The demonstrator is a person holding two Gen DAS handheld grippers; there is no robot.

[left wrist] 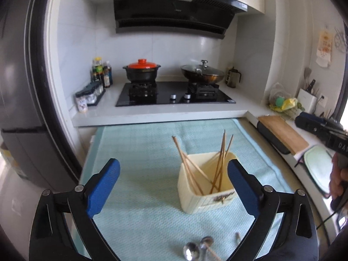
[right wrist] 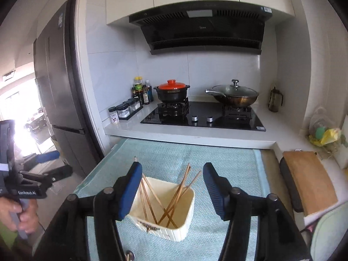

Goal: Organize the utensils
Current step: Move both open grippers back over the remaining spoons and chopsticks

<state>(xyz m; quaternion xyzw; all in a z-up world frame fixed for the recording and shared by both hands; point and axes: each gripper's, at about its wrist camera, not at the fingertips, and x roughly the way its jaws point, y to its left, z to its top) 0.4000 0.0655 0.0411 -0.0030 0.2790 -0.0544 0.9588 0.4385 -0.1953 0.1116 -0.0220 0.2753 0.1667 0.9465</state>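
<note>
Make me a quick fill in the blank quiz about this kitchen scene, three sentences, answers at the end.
1. The chopsticks stand inside the cream ____.
2. The black pot on the stove has a lid coloured ____.
3. Both the left gripper and the right gripper have their jaws ____.

Answers: holder, orange, open

Holder (left wrist: 207, 195): one, cream.
Chopsticks (left wrist: 219, 169): about seven in the holder; exact count unclear where crossed.
Spoons (left wrist: 191, 251): two, metal, at the near edge of the mat.
Mat (left wrist: 141, 152): one, pale green.
Pots: two on the stove, one red-lidded (left wrist: 142, 70), one glass-lidded (left wrist: 202, 72).
Stove knobs (left wrist: 173, 96): two.
Boards (left wrist: 282, 131): one wooden.
Bottles (left wrist: 102, 71): roughly four, bunched, hard to separate.
Grippers: two, left (left wrist: 174, 187), right (right wrist: 173, 192).
</note>
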